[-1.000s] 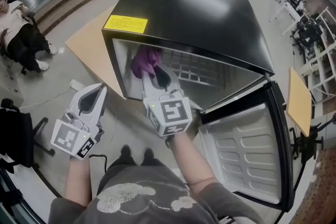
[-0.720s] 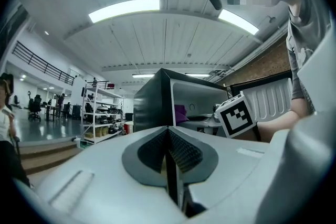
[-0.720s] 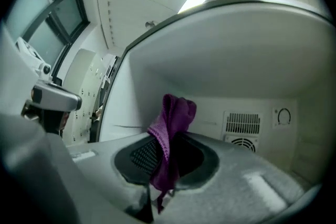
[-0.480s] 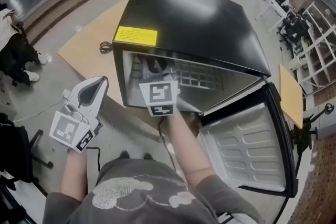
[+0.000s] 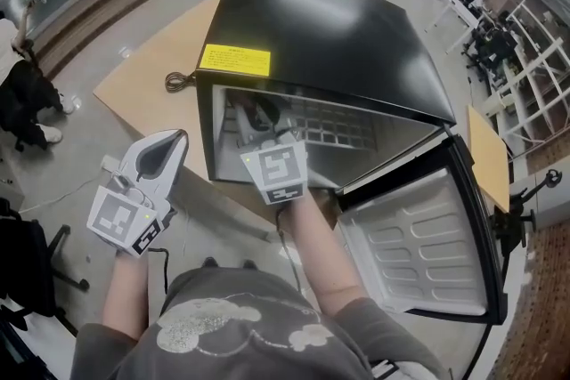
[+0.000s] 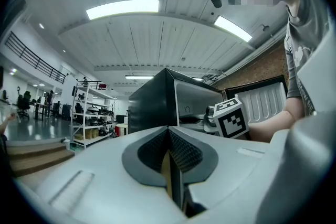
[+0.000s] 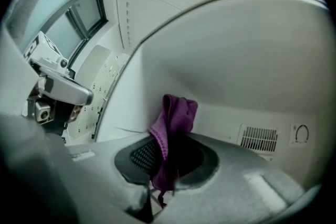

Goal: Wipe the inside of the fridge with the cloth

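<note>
Your right tool (image 5: 260, 122) is inside the open fridge (image 5: 338, 22) at mid-frame, jaws pinching the purple cloth (image 7: 172, 123), which stands up in front of the white inner wall. Your left tool (image 5: 172, 143), at lower left outside the fridge, is pressed together on nothing.

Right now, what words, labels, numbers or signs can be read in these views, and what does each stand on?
No text is readable.
Yellow label on the top of the fridge: print too small to read.
Square markers on the cubes: black-and-white patterns, no words.
Small raised mark on the fridge's inner wall: a curved symbol, not legible as a letter.
</note>
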Demonstrator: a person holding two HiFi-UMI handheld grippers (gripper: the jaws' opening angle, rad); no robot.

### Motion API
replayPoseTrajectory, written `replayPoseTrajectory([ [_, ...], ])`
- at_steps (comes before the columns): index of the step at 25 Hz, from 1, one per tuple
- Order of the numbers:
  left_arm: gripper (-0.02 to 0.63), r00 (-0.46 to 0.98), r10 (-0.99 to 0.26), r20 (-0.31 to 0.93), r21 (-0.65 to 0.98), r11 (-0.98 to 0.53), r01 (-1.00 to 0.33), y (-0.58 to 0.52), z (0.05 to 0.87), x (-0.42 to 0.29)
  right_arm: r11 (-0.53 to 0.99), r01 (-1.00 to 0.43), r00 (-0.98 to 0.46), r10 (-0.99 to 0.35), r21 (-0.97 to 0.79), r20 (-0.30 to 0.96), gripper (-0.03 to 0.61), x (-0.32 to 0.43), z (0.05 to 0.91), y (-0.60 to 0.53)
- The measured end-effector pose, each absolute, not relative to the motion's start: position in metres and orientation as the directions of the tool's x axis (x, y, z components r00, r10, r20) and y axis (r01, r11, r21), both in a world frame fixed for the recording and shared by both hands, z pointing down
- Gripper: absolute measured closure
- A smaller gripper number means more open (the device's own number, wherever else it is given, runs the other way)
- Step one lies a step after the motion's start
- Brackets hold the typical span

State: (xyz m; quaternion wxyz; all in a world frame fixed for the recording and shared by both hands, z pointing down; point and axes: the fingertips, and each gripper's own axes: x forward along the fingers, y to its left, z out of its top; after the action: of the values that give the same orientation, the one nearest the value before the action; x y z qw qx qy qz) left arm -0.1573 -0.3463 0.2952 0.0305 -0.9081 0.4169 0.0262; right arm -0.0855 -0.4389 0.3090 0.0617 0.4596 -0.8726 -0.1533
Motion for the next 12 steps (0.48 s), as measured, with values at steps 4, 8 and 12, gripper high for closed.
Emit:
replayPoseTrajectory([
  [4, 0.597, 0.664, -0.744, -0.069, -0.028, -0.664, -0.747, -0.341, 0.3, -0.149, 0.554, -0.774, -0.59, -0.807, 0.308, -0.031, 0.538, -0.085, 0.313, -0.407],
  [8, 0.597, 0.677, -0.733, -0.064, -0.015, -0.678, -0.735, -0.336, 0.305, -0.146, 0.589, -0.732, -0.644, -0.763, 0.342, -0.065, 0.538, -0.095, 0.305, -0.373],
  [12, 0.597, 0.688, -0.723, -0.057, -0.004, -0.689, -0.725, -0.331, 0.309, -0.143, 0.619, -0.724, -0.67, -0.735, 0.304, -0.098, 0.538, -0.095, 0.296, -0.352],
])
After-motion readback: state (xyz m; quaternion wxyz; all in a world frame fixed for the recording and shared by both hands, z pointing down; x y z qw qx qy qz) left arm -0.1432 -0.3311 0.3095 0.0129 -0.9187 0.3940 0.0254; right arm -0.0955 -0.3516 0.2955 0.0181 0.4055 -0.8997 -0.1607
